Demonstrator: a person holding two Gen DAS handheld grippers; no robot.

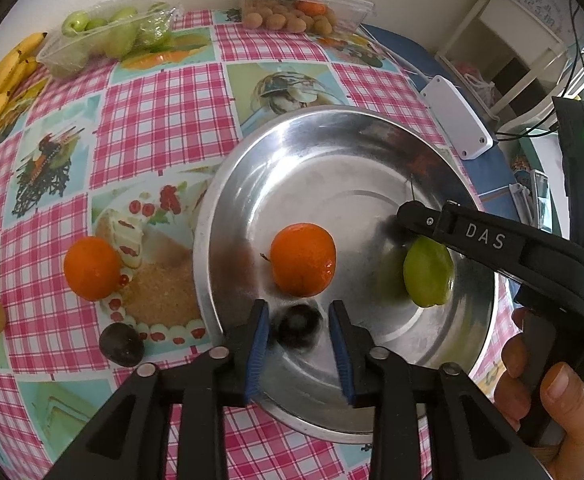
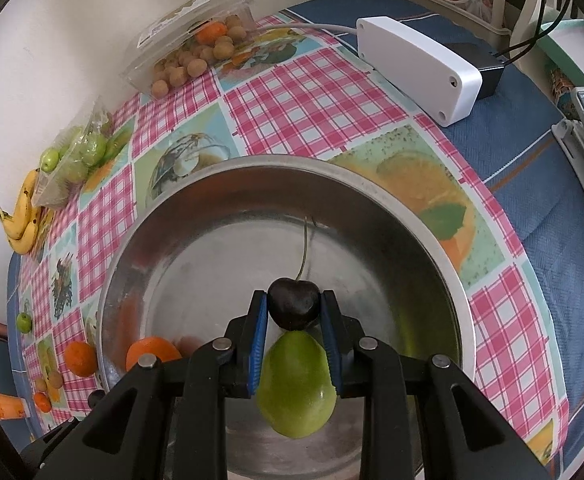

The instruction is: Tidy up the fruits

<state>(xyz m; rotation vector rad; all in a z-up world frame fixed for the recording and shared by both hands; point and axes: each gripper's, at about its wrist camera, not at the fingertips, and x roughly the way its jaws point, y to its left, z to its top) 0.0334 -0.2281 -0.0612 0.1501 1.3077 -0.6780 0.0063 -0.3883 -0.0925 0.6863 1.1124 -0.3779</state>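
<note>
A steel bowl (image 1: pixel 252 168) (image 2: pixel 443 264) sits on the checked tablecloth. In it lie an orange (image 1: pixel 303 259) (image 2: pixel 152 354) and a green pear (image 1: pixel 427 274) (image 2: pixel 295 388). My left gripper (image 1: pixel 299 322) is open over the bowl's near side, and a dark blurred fruit (image 1: pixel 296 326) sits between its fingers without touching them. My right gripper (image 2: pixel 293 304) is shut on a dark cherry (image 2: pixel 293 302) with a long stem, held above the pear. In the left wrist view it (image 1: pixel 401 220) reaches in from the right.
On the cloth left of the bowl lie another orange (image 1: pixel 92 268) and a dark plum (image 1: pixel 122 343). Bananas (image 1: pixel 0 80), a tray of green fruit (image 1: pixel 108 36) and a clear box of small brown fruit (image 1: pixel 292 16) stand at the back. A white box (image 2: pixel 415 68) lies right.
</note>
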